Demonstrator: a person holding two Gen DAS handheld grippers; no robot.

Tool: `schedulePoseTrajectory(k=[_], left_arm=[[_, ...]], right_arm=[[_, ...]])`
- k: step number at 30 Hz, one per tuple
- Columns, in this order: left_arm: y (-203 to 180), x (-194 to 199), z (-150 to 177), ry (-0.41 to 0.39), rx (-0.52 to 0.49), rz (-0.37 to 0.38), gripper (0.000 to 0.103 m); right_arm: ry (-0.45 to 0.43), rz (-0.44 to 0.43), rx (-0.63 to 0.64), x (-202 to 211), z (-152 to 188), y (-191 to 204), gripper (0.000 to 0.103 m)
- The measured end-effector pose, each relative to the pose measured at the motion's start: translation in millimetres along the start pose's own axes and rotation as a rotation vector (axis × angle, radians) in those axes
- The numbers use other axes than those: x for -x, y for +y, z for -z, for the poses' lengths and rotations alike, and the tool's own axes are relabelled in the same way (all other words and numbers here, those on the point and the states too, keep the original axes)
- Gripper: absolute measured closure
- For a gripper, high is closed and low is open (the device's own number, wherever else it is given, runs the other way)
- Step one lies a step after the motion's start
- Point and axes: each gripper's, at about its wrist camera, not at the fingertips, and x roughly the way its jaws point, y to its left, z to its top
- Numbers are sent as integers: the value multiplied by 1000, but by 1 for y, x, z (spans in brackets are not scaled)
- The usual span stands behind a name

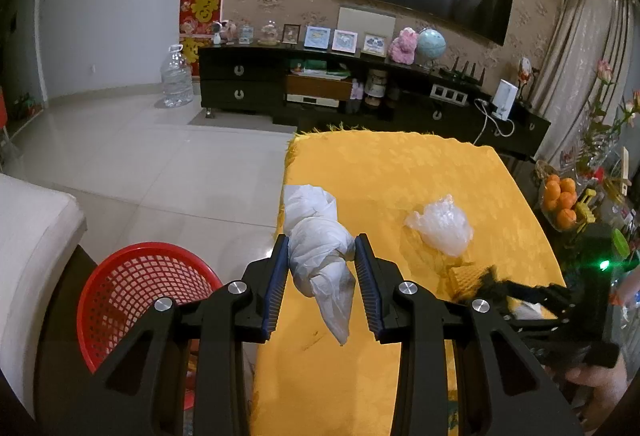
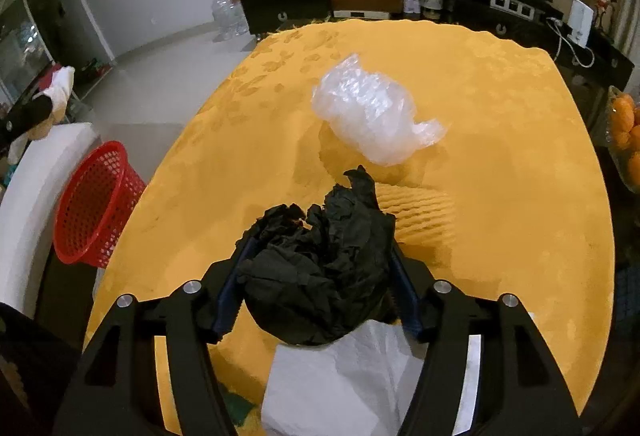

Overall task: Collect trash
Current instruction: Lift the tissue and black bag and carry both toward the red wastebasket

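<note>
1. Now our left tongs [image 1: 321, 250] pinch a twisted white plastic bag [image 1: 320, 256] at its middle, lifted above the left edge of the yellow desk [image 1: 400, 172]; its tail hangs free below the fingers.
2. Our right tongs [image 2: 316, 276] are clamped on a crumpled black wad [image 2: 320, 272], held over the near part of the desk.
3. We judge the step as carrying both pieces to the red basket [image 1: 140, 276], which stands on the floor just left of the desk, beside the white sofa [image 1: 32, 236].
4. To do it well: keep the pinch firm, swing left until the bag hangs over the basket mouth, then let go; the dangling tail could catch the rim.
5. Left on the desk: a clear crumpled plastic bag [image 2: 372, 112] near the middle, a yellow foam net [image 2: 420, 212] just beyond the black wad, and a white sheet [image 2: 340, 384] under the right tongs.
6. Nothing blocks the path to the basket; a bowl of oranges [image 1: 560, 200] sits off to the right, well apart.
</note>
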Motion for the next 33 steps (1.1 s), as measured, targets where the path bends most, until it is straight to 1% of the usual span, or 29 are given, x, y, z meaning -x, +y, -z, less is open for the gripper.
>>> schedulePoseTrajectory(k=[3,8,10,13,14,18,20,21,23,25,26,27,29,33], left_arm=[[0,0,0,0,-1,0,71],[1,2,-1,-1,3,0,71],[1,2,-1,-2,3,-1,71],[3,4,-2,-4,7,-1,71],[3,5,-2,-4,6,-3,71],[5,5,-3,-5,8,-5,71],[6,6,-3,-7,9,-6,71],[6,6,-3,-8,9,-7,71],[7,7,-3,-10,9,-8,71],[9,9,-3,-11,13,-10,71],[10,9,-4,-13,16,-11,71],[11,10,-4,-15,18,-12,71],[13,13,-6,-24,21,-15,71],[18,20,-9,-42,34,-18,71]], right_arm=[[-27,-11,17,10,-2,5,32],[-45,-38,17,22,-7,7,32],[-71,-41,27,30,-11,8,32],[-74,-29,68,34,-18,11,32],[-60,-24,81,32,-20,12,32],[66,-1,114,3,-17,12,30],[123,31,139,-13,-12,14,30],[153,63,157,-22,-9,16,30],[177,102,180,-31,-5,17,30],[187,111,183,-37,-3,16,39],[188,110,179,-38,-4,14,49],[184,108,172,-38,-4,13,55],[159,99,154,-33,-7,13,59],[48,78,122,-9,-16,17,60]])
